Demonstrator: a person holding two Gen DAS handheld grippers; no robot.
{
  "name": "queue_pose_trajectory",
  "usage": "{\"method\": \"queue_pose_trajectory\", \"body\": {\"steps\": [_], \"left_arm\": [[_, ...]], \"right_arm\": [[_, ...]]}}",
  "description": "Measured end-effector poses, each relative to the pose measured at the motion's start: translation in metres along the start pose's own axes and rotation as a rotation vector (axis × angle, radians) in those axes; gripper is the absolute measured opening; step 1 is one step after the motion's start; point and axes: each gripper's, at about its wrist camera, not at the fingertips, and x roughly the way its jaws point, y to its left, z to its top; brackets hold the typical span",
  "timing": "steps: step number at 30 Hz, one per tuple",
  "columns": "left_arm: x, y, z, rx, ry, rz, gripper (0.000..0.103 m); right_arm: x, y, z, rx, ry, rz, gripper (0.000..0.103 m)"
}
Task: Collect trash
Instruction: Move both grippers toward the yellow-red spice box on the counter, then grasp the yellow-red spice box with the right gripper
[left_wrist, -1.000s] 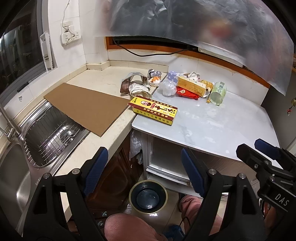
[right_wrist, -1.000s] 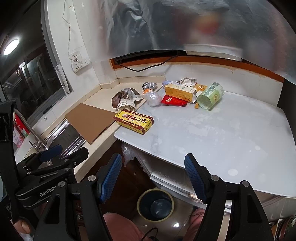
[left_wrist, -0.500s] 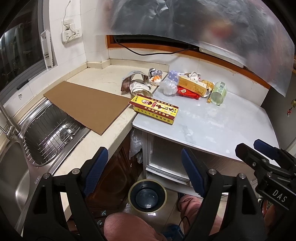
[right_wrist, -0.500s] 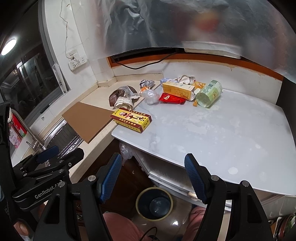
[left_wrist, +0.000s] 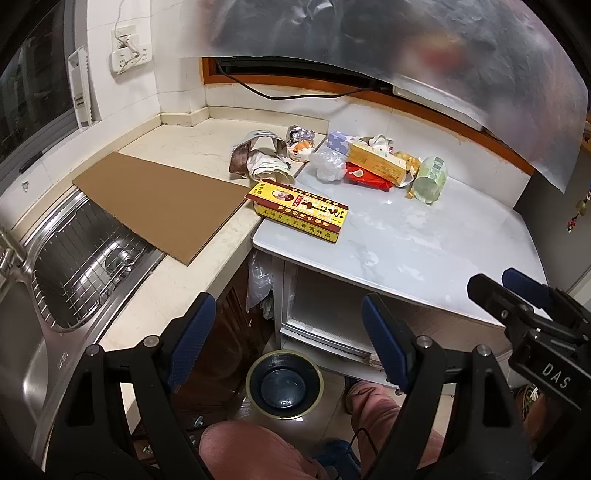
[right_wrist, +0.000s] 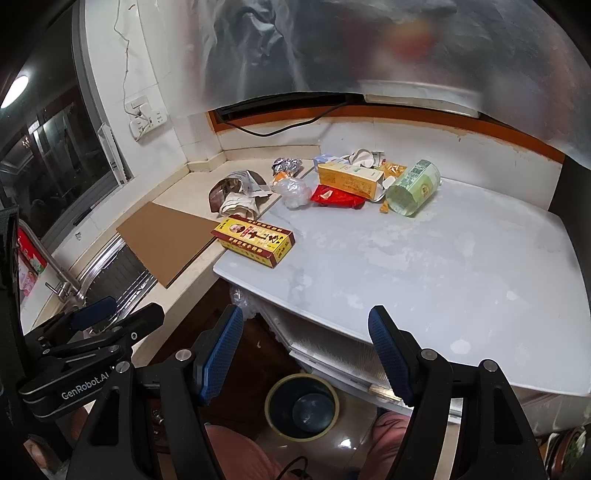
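Note:
Trash lies at the back of the white table (left_wrist: 424, 251) (right_wrist: 443, 266): a yellow and red box (left_wrist: 301, 210) (right_wrist: 253, 240) nearest me, a red packet (left_wrist: 367, 178) (right_wrist: 334, 195), a yellow carton (left_wrist: 376, 163) (right_wrist: 349, 179), a green roll (left_wrist: 428, 179) (right_wrist: 413, 186), a crumpled clear bag (left_wrist: 327, 164) (right_wrist: 293, 192) and crumpled paper with foil (left_wrist: 264, 158) (right_wrist: 238, 194). A dark bin (left_wrist: 284, 384) (right_wrist: 303, 406) stands on the floor under the table's edge. My left gripper (left_wrist: 284, 336) and my right gripper (right_wrist: 306, 347) hang open and empty above the bin, well short of the trash.
A flat cardboard sheet (left_wrist: 162, 203) (right_wrist: 166, 240) covers the counter beside a steel sink with a wire rack (left_wrist: 85, 258). A translucent plastic sheet (left_wrist: 406, 48) hangs overhead. The person's knees in pink trousers (left_wrist: 258, 450) sit below the grippers.

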Motion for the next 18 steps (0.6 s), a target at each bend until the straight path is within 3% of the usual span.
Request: {"method": "queue_pose_trajectory", "body": {"steps": [9,18], "left_arm": [[0.025,-0.005,0.017,0.028,0.018,0.037,0.079],[0.071,0.012,0.049,0.007,0.03,0.096,0.079]], "right_arm": [[0.023,0.0,0.022,-0.051,-0.008,-0.014,0.072],[0.087,0.012,0.06,-0.11,0.019,0.074,0.072]]}}
